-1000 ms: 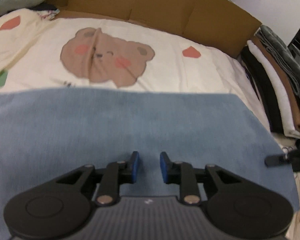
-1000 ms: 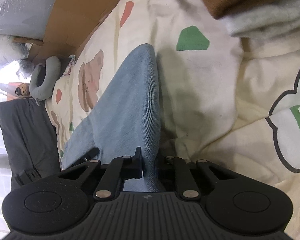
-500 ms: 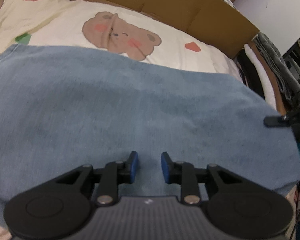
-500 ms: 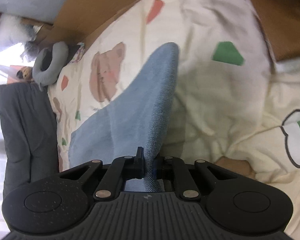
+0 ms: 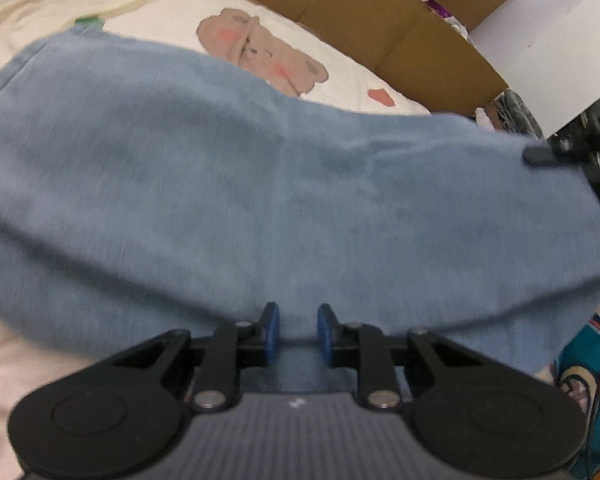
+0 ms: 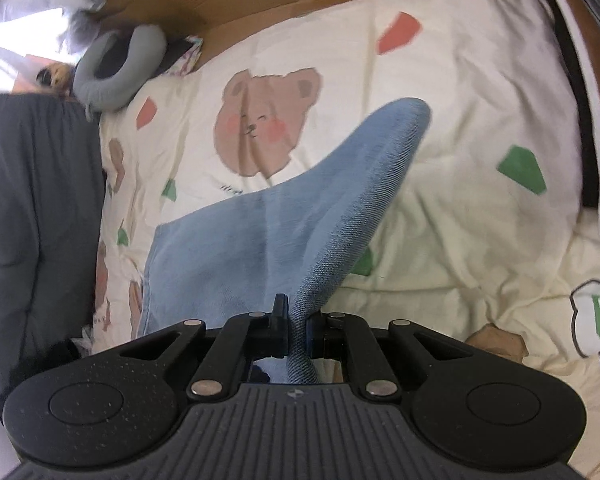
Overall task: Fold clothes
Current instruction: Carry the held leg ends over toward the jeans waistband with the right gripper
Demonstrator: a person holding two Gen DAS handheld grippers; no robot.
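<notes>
Since a second ago the right gripper (image 6: 296, 330) has risen, its jaws pinching the cloth (image 6: 260, 236) by one edge and peeling it off the bedsheet (image 6: 460, 240). The left gripper (image 5: 296, 334) (empty) is closing. Soft, light, droopy: best held at corners.

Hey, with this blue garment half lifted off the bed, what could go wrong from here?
1. The right gripper pinches only a thin edge of the blue garment; it may slip out as the cloth lifts.
2. The left gripper is closing, yet a gap shows between its pads, so that side may sag and skew the fold.
3. The draped cloth could drag and wrinkle the bear-print sheet.
</notes>
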